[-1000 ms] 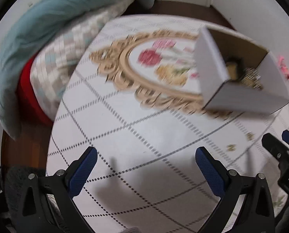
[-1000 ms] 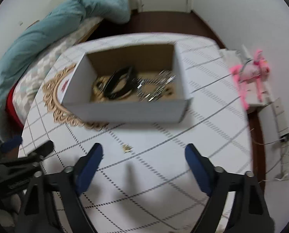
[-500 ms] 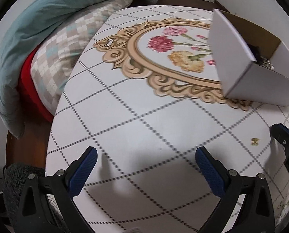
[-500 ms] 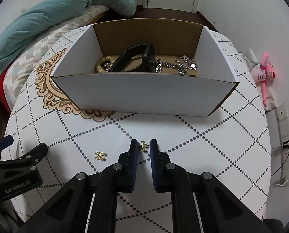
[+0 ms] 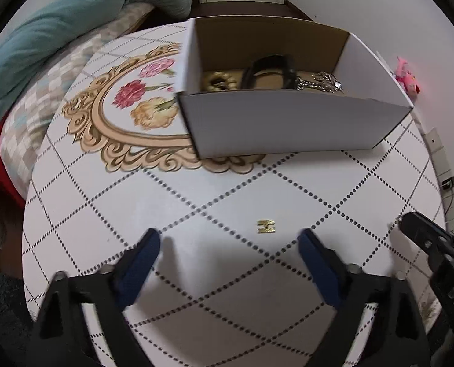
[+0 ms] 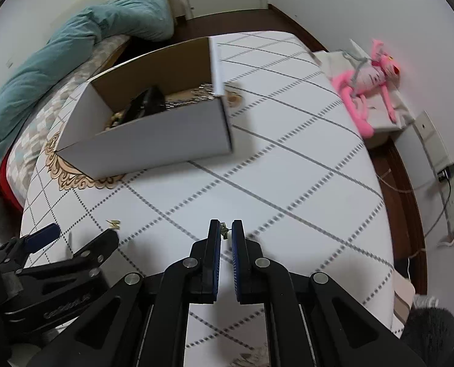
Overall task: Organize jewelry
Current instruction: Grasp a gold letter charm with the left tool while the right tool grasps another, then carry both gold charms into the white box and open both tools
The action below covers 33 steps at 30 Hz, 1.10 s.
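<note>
Jewelry lies mostly inside the white cardboard box (image 5: 288, 122), which we take as our landmark on the round table (image 5: 196, 202): a black strap (image 5: 269, 70), a gold beaded bracelet (image 5: 219, 81) and a silver chain (image 5: 324, 82) rest on its brown floor. In front of the box, on the white dotted cloth, we see one small gold earring (image 5: 266, 226) lying flat, well apart from the box wall. Our left gripper (image 5: 228, 257) hangs just in front of this earring with its blue-padded jaws wide apart, not touching it. Our right gripper (image 6: 225, 234) is in front of the box and to its right side, and its jaws are pressed together on a second small gold earring (image 6: 224, 231), which shows in the narrow gap at the tips. Left of the box is a bed with a teal blanket (image 6: 74, 49). Right of the box, beyond the table edge, a pink plush toy (image 6: 367, 79) lies on a low shelf by the wall.
</note>
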### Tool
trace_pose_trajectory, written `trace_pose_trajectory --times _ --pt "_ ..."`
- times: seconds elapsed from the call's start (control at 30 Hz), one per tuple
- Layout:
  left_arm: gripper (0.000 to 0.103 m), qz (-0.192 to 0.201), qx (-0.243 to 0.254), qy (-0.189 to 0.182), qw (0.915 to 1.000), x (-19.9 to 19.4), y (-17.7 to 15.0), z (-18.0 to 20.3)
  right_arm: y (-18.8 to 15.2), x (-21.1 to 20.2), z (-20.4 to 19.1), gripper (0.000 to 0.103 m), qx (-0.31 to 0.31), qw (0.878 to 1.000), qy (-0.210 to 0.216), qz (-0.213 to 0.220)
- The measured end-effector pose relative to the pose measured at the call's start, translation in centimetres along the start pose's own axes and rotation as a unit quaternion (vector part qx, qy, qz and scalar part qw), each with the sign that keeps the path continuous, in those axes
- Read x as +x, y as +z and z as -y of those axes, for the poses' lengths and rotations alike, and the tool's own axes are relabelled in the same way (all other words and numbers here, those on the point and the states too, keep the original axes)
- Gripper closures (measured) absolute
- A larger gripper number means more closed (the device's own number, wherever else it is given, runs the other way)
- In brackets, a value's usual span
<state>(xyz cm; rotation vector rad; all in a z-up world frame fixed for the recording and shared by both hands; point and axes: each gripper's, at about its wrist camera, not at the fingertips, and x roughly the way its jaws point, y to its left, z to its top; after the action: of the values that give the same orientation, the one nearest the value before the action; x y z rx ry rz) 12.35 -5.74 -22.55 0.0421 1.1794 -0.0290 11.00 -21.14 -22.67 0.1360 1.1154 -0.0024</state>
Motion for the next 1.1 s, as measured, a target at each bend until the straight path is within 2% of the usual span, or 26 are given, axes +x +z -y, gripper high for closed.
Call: trace_pose_trajectory --times 0.03,0.1,0.17,0.3,0.63,0.77,0.9,1.0,1.1 --pt "0.033 0.003 0.009 0.005 0.9999 0.2 -0.1 0.5 -0.1 -0.1 0.3 0.096 0.004 1.0 -0.001 -0.001" --pt "0.045 0.013 0.012 0.003 0.9998 0.1 -0.2 0.7 -0.2 -0.1 0.7 0.096 0.011 1.0 0.001 -0.001" --pt "0.068 0.021 0.012 -0.008 0.9997 0.2 -0.1 0.6 -0.3 -0.4 0.7 0.096 0.009 1.0 0.0 0.001" --pt "0.093 0.025 0.02 -0.017 0.9993 -0.1 -0.2 1.2 -0.3 -0.6 0.3 0.095 0.003 1.0 0.002 0.003" --pt "0.094 0.024 0.015 -0.035 0.999 -0.3 0.1 0.6 0.3 -2.0 -0.8 0.095 -0.004 1.0 0.014 0.021" --pt "0.094 0.036 0.01 -0.059 0.9975 -2.5 0.9 0.4 0.9 -3.2 -1.3 0.095 -0.006 0.999 0.026 0.032" --pt "0.094 0.061 -0.002 -0.097 0.9934 -6.1 3.2 -0.3 2.6 -5.4 -1.9 0.095 -0.008 0.997 0.047 0.055" --pt "0.094 0.063 -0.009 -0.124 0.9903 -7.6 6.1 -1.0 5.1 -6.8 -2.3 0.096 -0.008 0.995 0.068 0.075" --pt "0.094 0.06 -0.002 -0.121 0.9908 -7.5 9.2 -1.4 8.0 -6.8 -2.7 0.096 -0.013 0.993 0.077 0.085"
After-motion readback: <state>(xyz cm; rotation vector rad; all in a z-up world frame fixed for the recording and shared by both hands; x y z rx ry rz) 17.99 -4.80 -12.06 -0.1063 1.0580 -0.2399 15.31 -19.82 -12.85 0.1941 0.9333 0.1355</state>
